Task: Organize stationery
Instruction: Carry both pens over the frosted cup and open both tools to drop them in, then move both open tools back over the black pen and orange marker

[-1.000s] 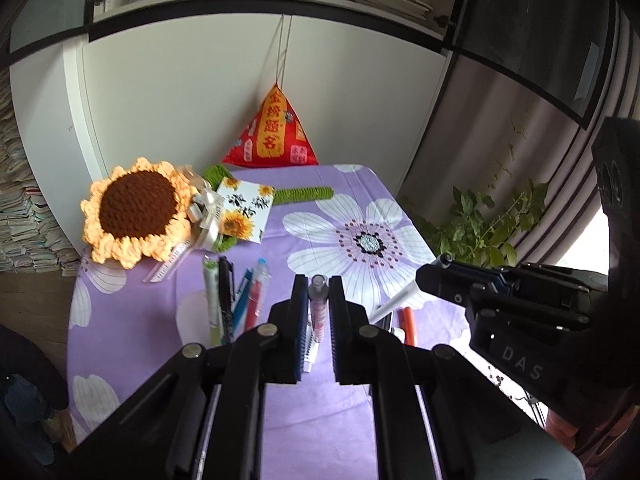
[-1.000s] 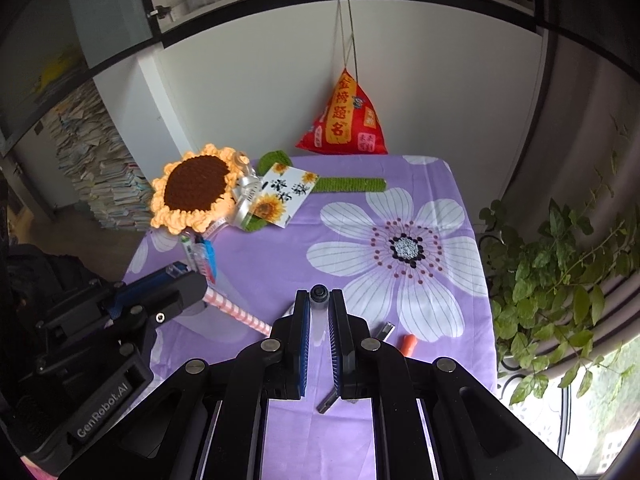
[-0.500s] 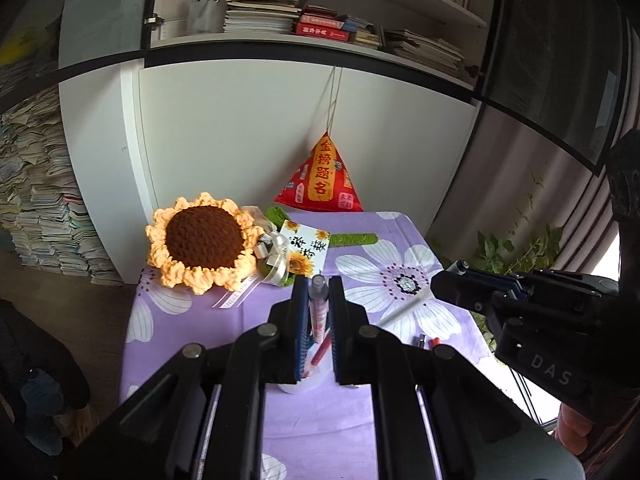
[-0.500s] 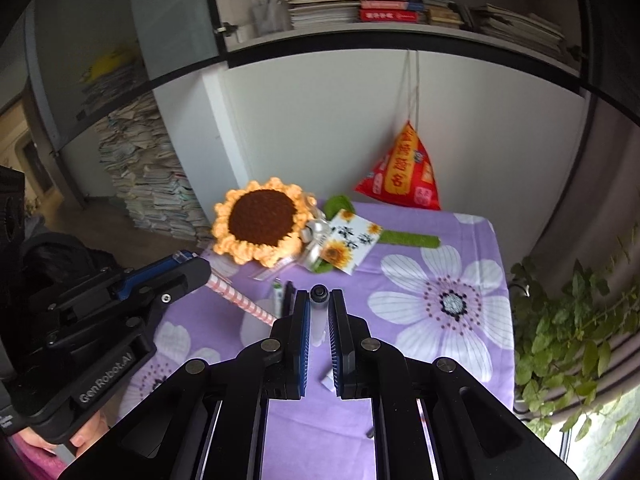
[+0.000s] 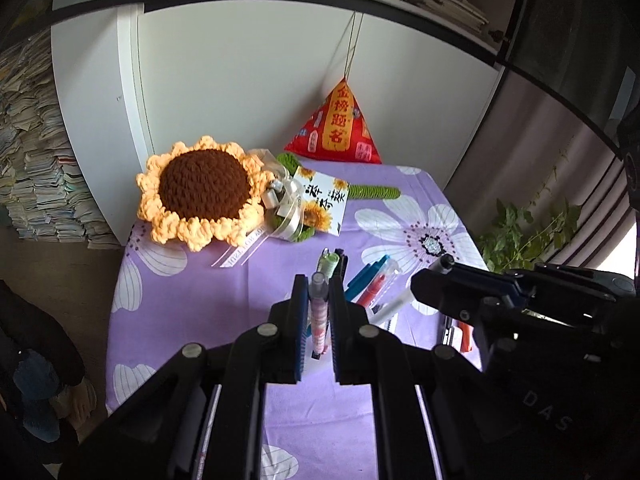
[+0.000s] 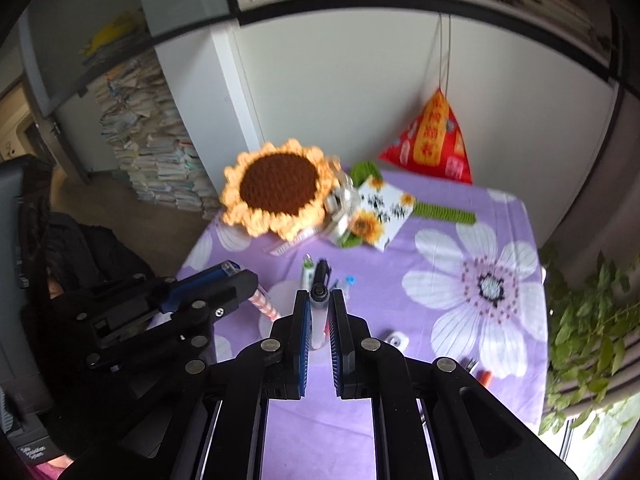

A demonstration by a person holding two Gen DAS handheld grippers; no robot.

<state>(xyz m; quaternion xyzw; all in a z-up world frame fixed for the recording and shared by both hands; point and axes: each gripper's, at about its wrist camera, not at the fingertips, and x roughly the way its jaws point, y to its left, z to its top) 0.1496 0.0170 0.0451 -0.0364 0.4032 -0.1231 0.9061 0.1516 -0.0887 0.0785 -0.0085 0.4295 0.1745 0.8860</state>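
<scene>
Both grippers, left (image 5: 319, 312) and right (image 6: 319, 312), are each clamped on a pen (image 5: 319, 316), so I'd lower them flat beside the pens (image 5: 370, 280) on the table (image 5: 192, 300).

pink-striped pen (image 5: 319, 312) clamped upright between left jaws, clear cap on top. white pen with black cap (image 6: 319, 308) pinched between right jaws. green, black, blue and red pens (image 5: 360, 280) lying in a loose row on purple flowered cloth, below crochet sunflower.

Both grippers are black, with blue-ribbed pads (image 5: 303, 332), silver round screws (image 6: 270, 345), and white lettering at lower right (image 5: 546, 412).
</scene>
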